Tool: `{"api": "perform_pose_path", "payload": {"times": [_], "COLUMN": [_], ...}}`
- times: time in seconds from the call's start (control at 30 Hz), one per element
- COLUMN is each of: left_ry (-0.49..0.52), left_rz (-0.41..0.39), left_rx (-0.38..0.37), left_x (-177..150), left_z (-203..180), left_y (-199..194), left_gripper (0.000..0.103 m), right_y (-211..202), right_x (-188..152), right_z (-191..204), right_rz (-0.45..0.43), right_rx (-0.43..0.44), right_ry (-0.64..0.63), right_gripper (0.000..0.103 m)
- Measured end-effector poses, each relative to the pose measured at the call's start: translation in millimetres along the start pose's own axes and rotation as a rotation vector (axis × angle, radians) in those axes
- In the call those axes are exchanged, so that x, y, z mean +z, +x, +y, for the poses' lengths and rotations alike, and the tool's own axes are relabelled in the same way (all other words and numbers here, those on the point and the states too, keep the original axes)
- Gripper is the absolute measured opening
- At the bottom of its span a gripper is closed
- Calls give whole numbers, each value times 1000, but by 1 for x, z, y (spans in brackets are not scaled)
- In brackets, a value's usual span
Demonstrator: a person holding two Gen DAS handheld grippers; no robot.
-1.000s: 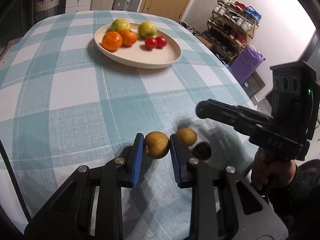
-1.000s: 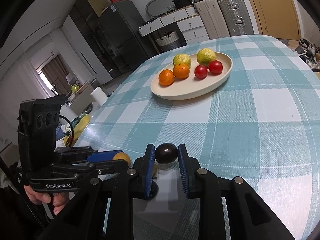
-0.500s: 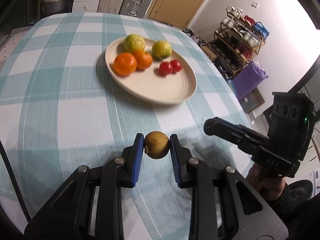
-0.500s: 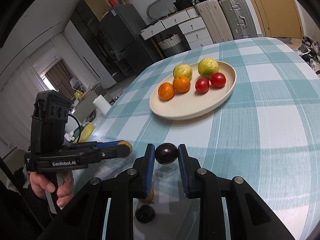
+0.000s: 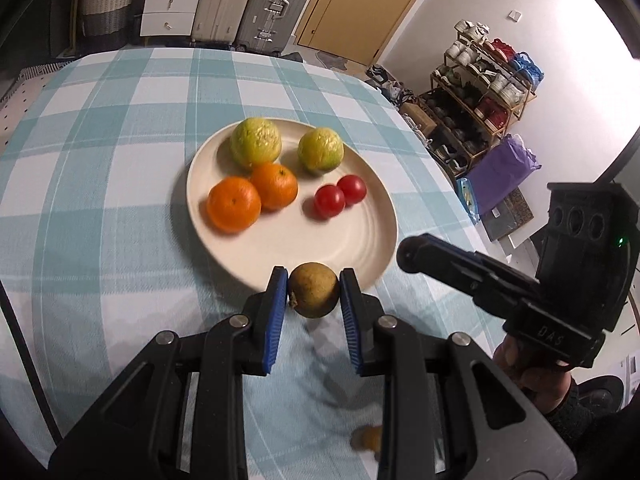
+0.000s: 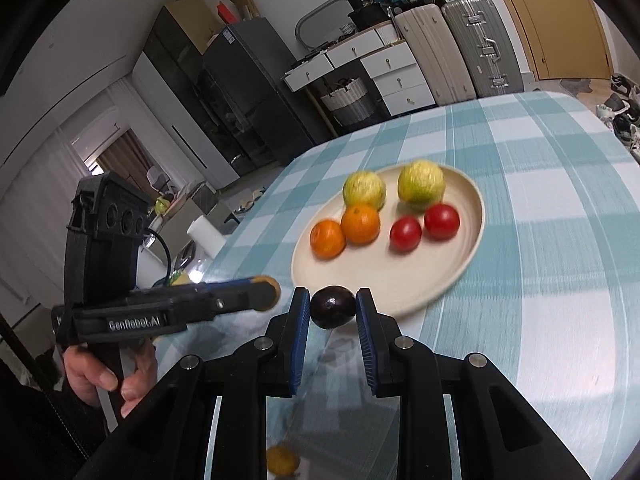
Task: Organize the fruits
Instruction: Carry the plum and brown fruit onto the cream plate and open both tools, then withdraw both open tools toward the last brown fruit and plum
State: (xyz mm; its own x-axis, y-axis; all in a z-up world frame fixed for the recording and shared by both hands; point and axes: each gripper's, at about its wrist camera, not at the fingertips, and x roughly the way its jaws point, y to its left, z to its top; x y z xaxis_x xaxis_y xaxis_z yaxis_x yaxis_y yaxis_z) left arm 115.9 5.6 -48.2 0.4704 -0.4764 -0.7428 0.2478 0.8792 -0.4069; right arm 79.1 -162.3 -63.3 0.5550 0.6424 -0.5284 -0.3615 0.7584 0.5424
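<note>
My left gripper [image 5: 313,295] is shut on a small brown round fruit [image 5: 313,294], held in the air just over the near rim of the cream plate [image 5: 360,240]. My right gripper [image 6: 333,307] is shut on a dark purple round fruit [image 6: 333,306], also at the plate's near rim [image 6: 420,304]. On the plate lie two green-yellow fruits [image 5: 256,142], two oranges [image 5: 234,204] and two red tomatoes [image 5: 329,201]. Another small brown fruit [image 5: 366,438] lies on the cloth below the left gripper. In the right wrist view the left gripper [image 6: 268,294] shows at the left.
A teal and white checked cloth [image 5: 100,152] covers the table. Past the table's right edge stand a shoe rack [image 5: 480,92] and a purple bag [image 5: 502,170]. Suitcases [image 6: 480,48], drawers, a basket and a dark fridge [image 6: 248,92] line the far wall.
Both grippers have lifted their fruits off the cloth and carried them forward to the plate's near rim. The second brown fruit stayed behind on the cloth.
</note>
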Motion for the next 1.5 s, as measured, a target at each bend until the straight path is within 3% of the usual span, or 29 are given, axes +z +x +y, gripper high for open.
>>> {"api": "perform_pose_path", "payload": {"times": [0.5, 1.0, 1.23, 1.33, 1.5], "left_ry": [-26, -41, -51, -61, -58], "left_rz": [32, 57, 58, 59, 35], "left_rx": [-19, -41, -67, -55, -41], "left_x": [36, 50, 54, 54, 51], "left_z": [4, 9, 9, 8, 6], "left_y": [53, 78, 79, 76, 63], "left_gripper": [24, 24, 24, 24, 27], "right_y": [34, 88, 85, 81, 65], "right_x": [57, 81, 83, 84, 86], "right_z": [-26, -35, -37, -37, -35], "right_rz": [-8, 47, 27, 15, -30], "right_rx": [-15, -36, -41, -34, -31], "right_ry": [0, -22, -16, -15, -9], "right_gripper": [24, 24, 29, 35, 37]}}
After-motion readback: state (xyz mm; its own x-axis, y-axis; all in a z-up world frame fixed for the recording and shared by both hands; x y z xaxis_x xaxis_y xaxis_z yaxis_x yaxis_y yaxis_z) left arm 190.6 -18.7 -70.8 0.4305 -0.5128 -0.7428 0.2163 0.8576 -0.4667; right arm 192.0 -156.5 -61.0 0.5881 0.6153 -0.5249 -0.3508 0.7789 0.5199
